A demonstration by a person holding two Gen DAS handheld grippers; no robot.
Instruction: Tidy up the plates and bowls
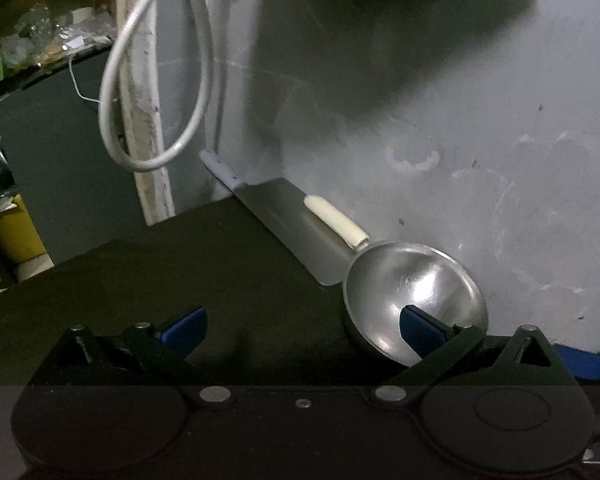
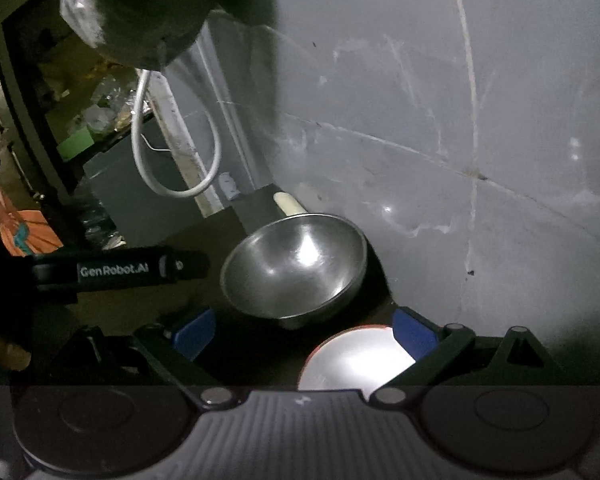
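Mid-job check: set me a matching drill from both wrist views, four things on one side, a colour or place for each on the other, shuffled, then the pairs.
Things:
1. steel bowl
2. plate
3. cable loop
4. cream handle

Descriptions:
A. white, hanging by the wall corner
B. lying behind the bowl, against the wall
C. shiny metal, empty, on the dark counter
D. pale with a reddish rim, between the right gripper's open fingers

Pairs: 1-C, 2-D, 3-A, 4-B

one steel bowl [image 2: 296,266], one plate [image 2: 354,360], one cleaver [image 1: 300,228]
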